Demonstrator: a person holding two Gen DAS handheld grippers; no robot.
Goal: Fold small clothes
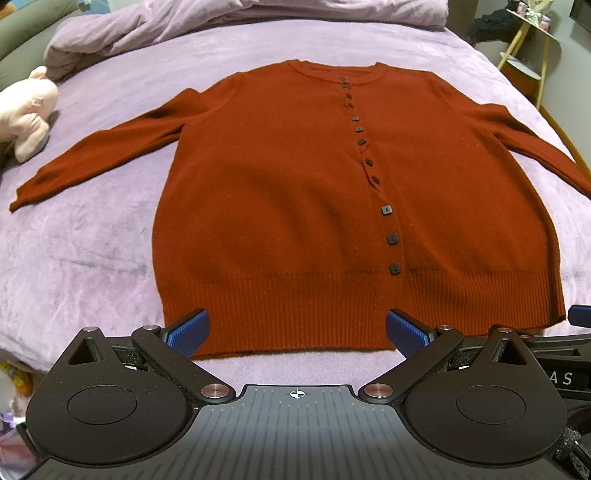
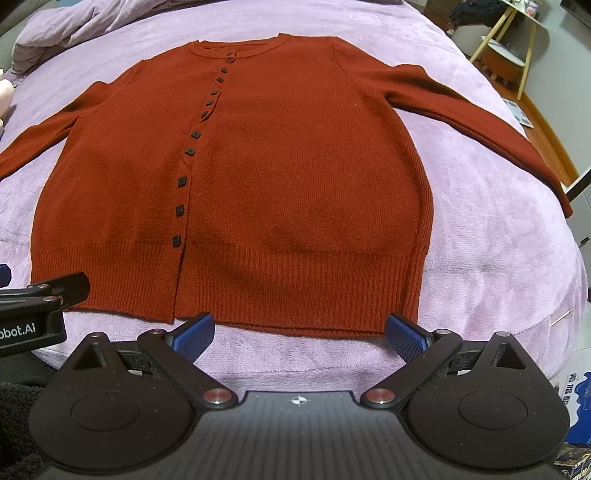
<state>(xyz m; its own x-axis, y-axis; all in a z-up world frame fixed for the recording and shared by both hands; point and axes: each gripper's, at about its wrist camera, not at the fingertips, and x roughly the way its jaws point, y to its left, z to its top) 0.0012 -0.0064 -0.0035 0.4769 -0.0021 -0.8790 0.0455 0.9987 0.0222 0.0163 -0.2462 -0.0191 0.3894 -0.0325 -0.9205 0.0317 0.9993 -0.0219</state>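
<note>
A rust-red buttoned cardigan (image 1: 288, 192) lies flat, front up, on a lilac bed cover (image 1: 81, 251), sleeves spread to both sides. It also shows in the right wrist view (image 2: 288, 177). My left gripper (image 1: 297, 334) is open and empty, its blue pads (image 1: 188, 332) hovering at the ribbed hem, left of the button row. My right gripper (image 2: 299, 334) is open and empty just short of the hem, right of the button row. The left gripper's side (image 2: 40, 295) shows at the left edge of the right wrist view.
A pink plush toy (image 1: 27, 110) lies at the left by the left sleeve. A bunched lilac duvet (image 1: 155, 22) lies beyond the collar. A yellow-legged stand (image 2: 506, 48) is off the bed at the far right. A blue box (image 2: 580, 402) sits at the near right.
</note>
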